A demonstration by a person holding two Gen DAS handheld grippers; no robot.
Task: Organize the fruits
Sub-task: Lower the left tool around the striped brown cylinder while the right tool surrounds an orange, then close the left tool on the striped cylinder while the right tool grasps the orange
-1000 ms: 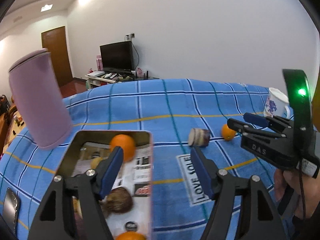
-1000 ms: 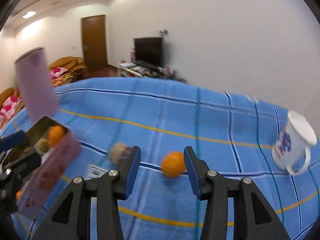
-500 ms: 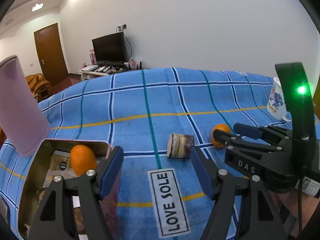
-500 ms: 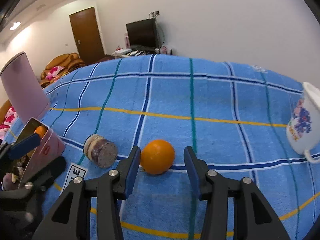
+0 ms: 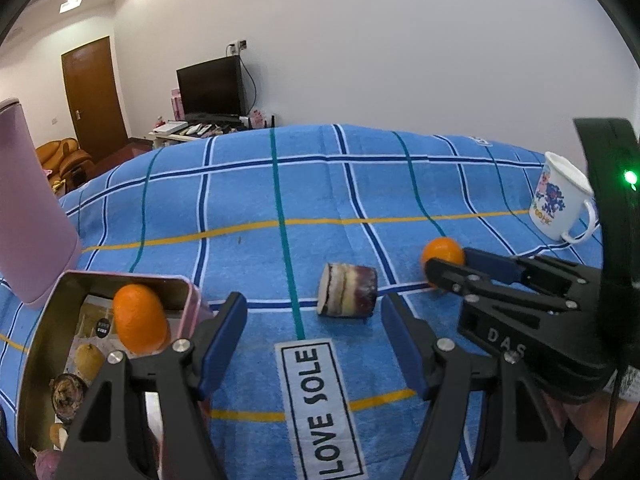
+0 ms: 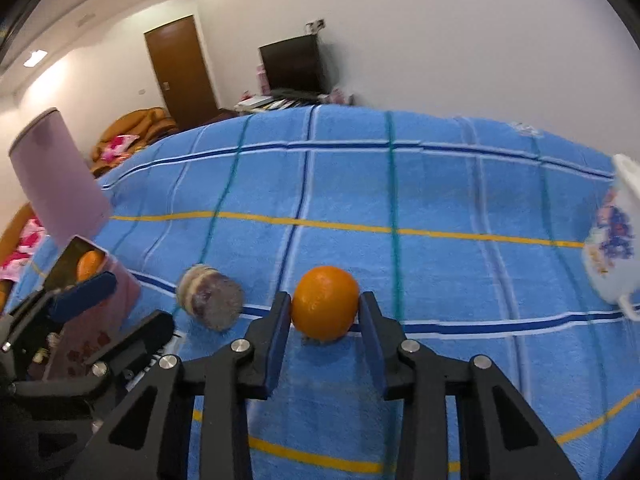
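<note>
Right now the pick-up step is in hand: the right gripper (image 6: 325,312) has its jaws closed against both sides of the smooth round orange (image 6: 325,302), which sits on the soft blue checked cloth (image 6: 440,200). Next, I judge, comes a lift and a carry to the metal tin (image 5: 38,344), where another orange (image 5: 139,318) already lies. The left gripper (image 5: 312,344) hangs open and empty, facing a short, stubby purple-skinned chunk (image 5: 347,290) on its side.

Left gripper (image 5: 314,334): jaws spread wide, nothing between them.
Right gripper (image 6: 325,322): jaws seemingly touching both sides of the orange (image 6: 325,302).
</note>
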